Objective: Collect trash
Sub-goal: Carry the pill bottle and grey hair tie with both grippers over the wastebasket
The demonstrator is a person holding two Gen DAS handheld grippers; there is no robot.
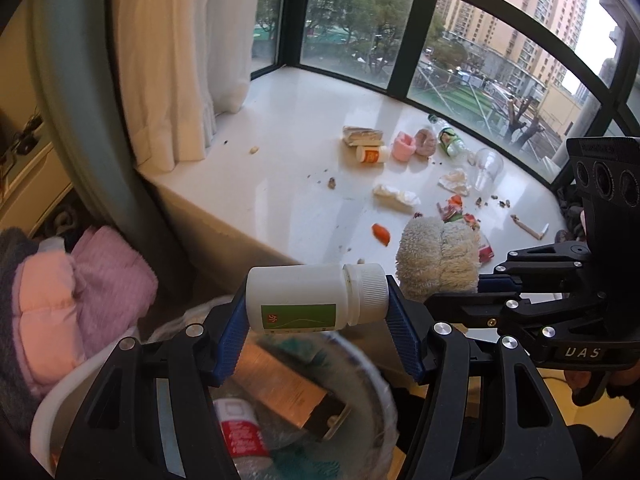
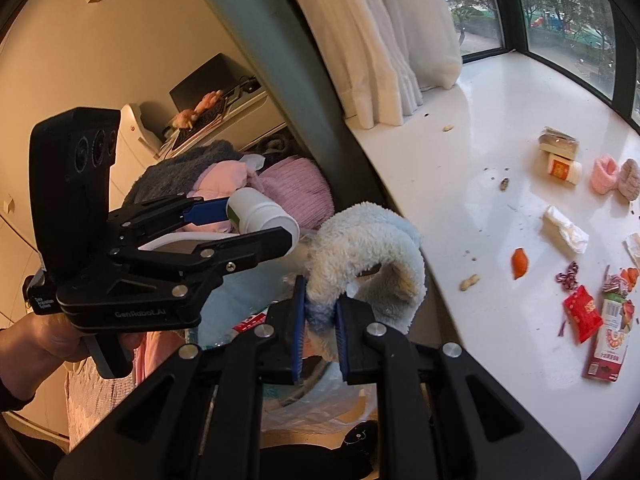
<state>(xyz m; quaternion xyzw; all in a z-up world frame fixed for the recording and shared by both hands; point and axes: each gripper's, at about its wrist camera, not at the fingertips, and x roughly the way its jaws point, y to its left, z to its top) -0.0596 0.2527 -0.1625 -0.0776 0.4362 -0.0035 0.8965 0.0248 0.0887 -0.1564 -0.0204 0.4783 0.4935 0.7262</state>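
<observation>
A white pill bottle [image 1: 316,298] with a green label lies sideways between the blue pads of the left tool [image 1: 316,322], clenched end to end, cap toward the right pad, and it hangs right over the lined trash bin [image 1: 372,384], where a brown box [image 1: 286,394] and a red-and-white bottle [image 1: 240,426] already lie among plastic. Just beside it, the right tool [image 2: 320,326] pinches a fluffy pale slipper [image 2: 368,248] by one edge, the rest of it arching up above the pads, also over the bin. Behind the bin a heap of pink and grey clothes [image 1: 80,280] sits on a white chair. Beyond both tools the white counter [image 1: 304,128] under the bay window carries the remaining litter: another white bottle with an orange label [image 1: 372,155] touching a wrapped snack [image 1: 362,136], a pair of small pink socks [image 1: 414,145], a crumpled tissue [image 1: 396,195], an orange scrap [image 1: 381,234], a clear plastic cup [image 1: 487,168] on its side, a green-labelled bottle [image 1: 451,141] near the glass, a red packet [image 2: 582,312] and a carton [image 2: 610,336], with peanut shells and crumbs scattered between. A cream curtain [image 1: 176,52] hangs at the counter's left end.
</observation>
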